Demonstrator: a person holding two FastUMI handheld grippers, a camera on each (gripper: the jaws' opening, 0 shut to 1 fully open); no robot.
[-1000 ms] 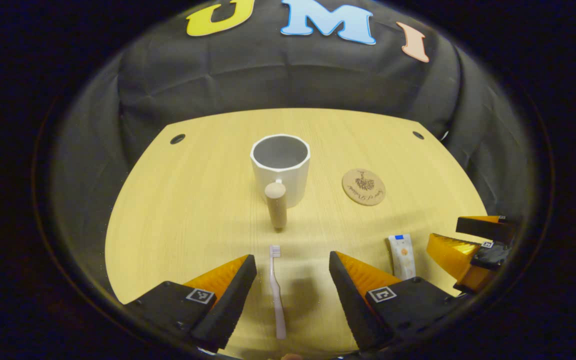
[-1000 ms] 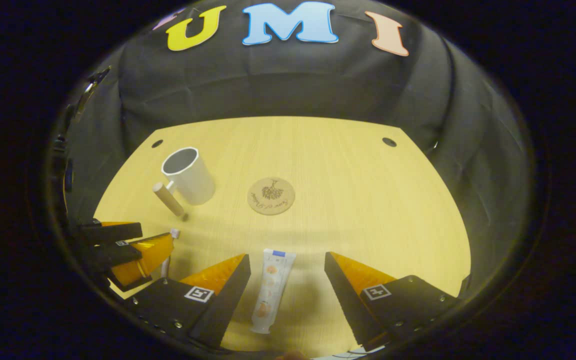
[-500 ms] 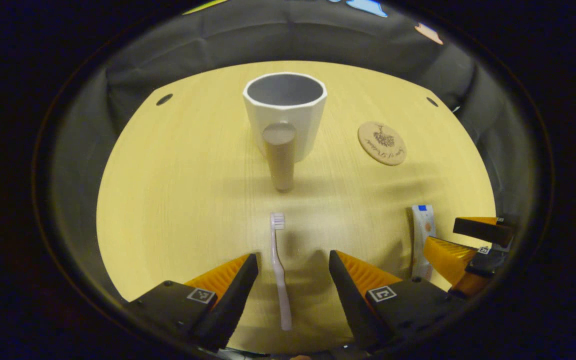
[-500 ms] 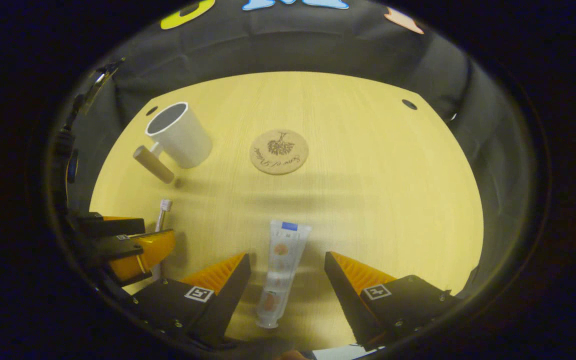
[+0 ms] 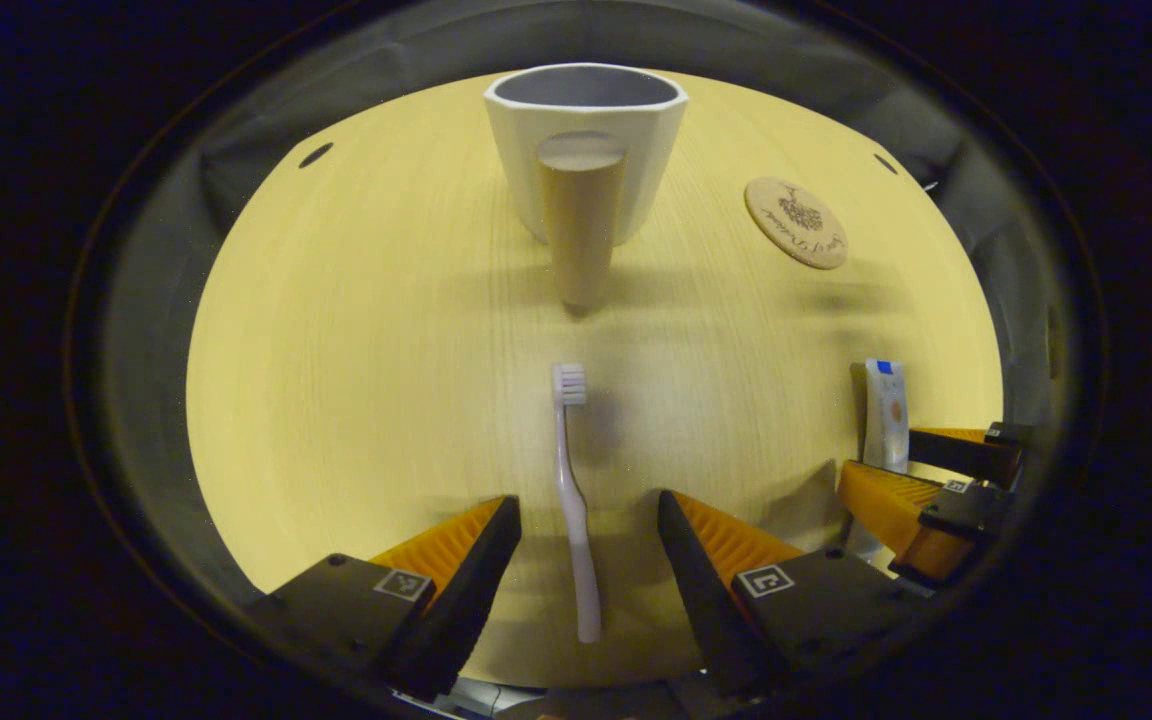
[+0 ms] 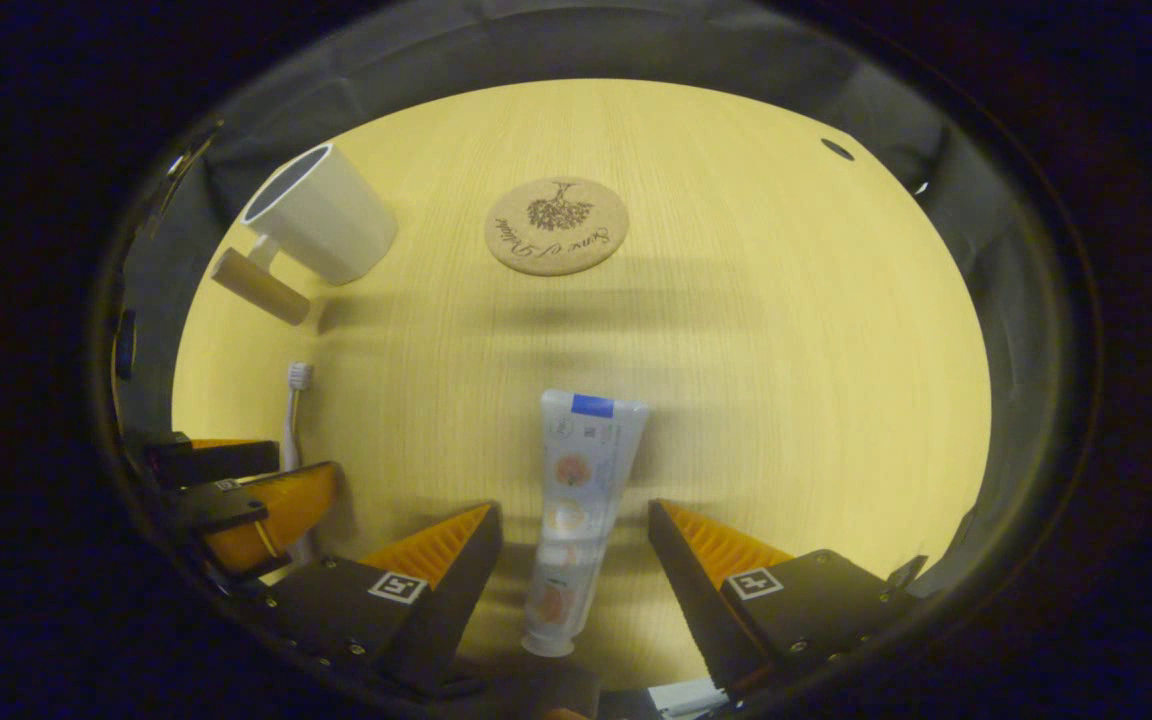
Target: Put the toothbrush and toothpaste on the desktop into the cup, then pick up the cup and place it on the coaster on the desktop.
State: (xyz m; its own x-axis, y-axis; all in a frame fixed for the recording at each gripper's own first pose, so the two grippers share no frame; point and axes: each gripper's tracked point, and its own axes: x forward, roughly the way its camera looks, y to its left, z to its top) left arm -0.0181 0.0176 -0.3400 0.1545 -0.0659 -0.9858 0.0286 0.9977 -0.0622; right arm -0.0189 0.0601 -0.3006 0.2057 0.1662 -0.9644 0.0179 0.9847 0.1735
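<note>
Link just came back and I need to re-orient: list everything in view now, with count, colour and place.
cup: one, white with a wooden handle, upright at the far middle of the desktop, nothing seen inside.
coaster: one, tan cork, bare, right of the cup.
toothbrush: one, pale pink, flat between the left jaws.
toothpaste: one, white tube with a blue stripe, flat between the right jaws.
desktop: one, light wood.
left gripper: one, jaws open, astride the toothbrush.
right gripper: one, jaws open, astride the toothpaste.

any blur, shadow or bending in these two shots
Left gripper view: the fisheye bows the yellow wooden desktop; the white faceted cup looms large, and a soft shadow lies beside the pale pink toothbrush. Right gripper view: sharp, with faint shadow bands below the round cork coaster.
</note>
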